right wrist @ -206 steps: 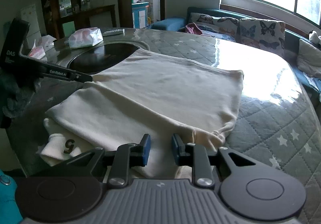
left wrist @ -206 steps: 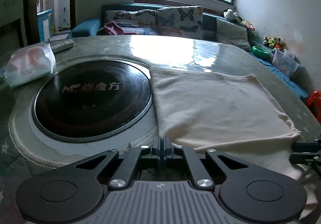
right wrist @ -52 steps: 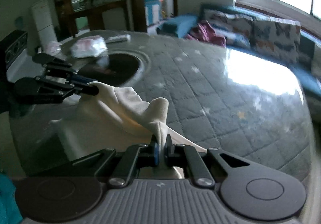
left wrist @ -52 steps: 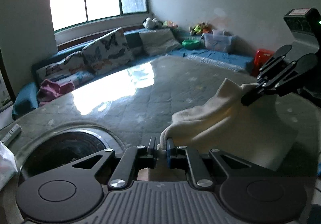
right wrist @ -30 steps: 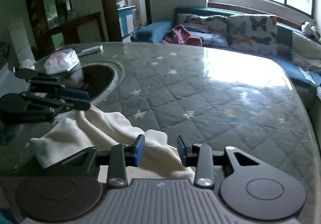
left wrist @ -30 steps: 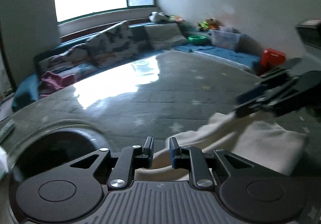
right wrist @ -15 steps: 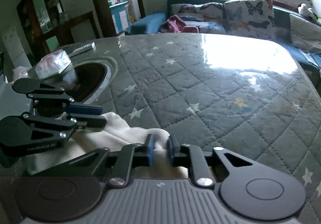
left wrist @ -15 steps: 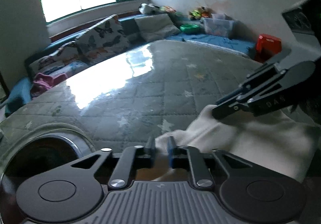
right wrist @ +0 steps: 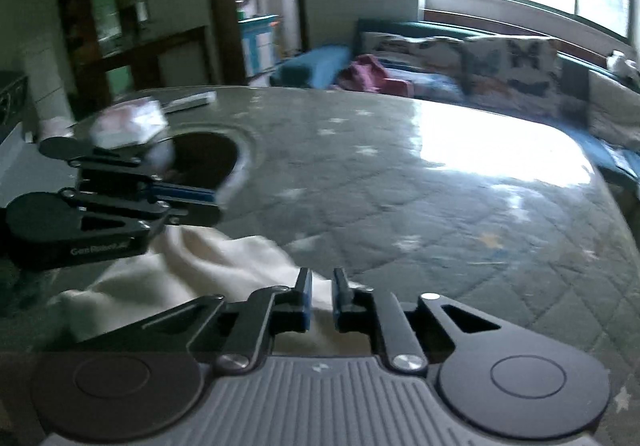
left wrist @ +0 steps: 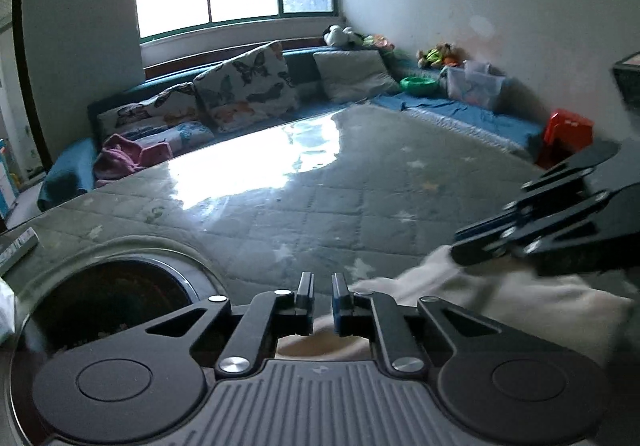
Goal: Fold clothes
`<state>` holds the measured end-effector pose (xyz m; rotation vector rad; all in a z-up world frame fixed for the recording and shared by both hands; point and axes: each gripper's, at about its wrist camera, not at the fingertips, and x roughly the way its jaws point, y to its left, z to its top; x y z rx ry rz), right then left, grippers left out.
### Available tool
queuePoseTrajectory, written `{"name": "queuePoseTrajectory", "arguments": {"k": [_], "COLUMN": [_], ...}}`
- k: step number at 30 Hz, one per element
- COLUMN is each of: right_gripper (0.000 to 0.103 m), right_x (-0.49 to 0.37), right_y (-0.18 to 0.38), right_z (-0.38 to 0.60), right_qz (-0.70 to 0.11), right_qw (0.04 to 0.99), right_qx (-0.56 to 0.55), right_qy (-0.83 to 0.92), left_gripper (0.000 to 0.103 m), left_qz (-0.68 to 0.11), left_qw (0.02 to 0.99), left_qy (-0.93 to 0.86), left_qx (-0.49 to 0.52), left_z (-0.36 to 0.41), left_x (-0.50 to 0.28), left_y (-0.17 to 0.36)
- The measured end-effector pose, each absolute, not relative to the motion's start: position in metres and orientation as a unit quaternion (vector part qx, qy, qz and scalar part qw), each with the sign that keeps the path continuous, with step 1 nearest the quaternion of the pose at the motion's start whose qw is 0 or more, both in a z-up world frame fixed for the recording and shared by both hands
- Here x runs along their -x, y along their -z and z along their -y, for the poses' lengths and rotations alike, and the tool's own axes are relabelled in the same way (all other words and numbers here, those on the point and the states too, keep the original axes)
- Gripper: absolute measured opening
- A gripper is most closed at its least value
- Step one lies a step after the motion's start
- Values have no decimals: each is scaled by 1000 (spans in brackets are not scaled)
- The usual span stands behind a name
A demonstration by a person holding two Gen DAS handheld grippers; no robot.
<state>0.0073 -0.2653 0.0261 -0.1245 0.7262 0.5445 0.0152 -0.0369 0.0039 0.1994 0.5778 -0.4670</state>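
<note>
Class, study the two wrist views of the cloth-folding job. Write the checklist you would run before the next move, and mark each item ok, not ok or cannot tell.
1. Left gripper free of cloth: ok, a gap shows between its fingers with nothing in it.
2. Right gripper free of cloth: ok, fingers parted, the cream garment lies below them.
3. Garment resting on the quilted table: ok, it lies bunched near the front edge.
4. Fold neat and edges lined up: cannot tell, both views are blurred and the grippers hide much of it.
5. Garment clear of the round black plate: ok in the left wrist view.
</note>
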Motion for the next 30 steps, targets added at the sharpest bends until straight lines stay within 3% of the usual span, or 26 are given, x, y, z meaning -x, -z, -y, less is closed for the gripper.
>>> {"name": "queuePoseTrajectory", "arguments": {"k": [8, 23, 26, 30], "right_gripper": [12, 17, 25, 28], "right_x": [-21, -23, -33, -44], "right_y": [-6, -10, -4, -4], "right_z": [238, 200, 194, 195], "right_qz": [-364, -361, -357, -361], "right_qw": [891, 874, 881, 888], "right_qx": [76, 102, 109, 85], "right_qy": [-262, -309, -291, -272], "left_gripper": [11, 15, 15, 16], "left_qz": [-292, -313, -315, -317], "left_qw": [914, 921, 922, 923], "left_qy": [262, 226, 221, 214], "left_qx": [-100, -56, -50, -40], "left_z": [43, 27, 23, 18], "left_x": [29, 29, 33, 36], "left_y": [7, 15, 17, 18]}}
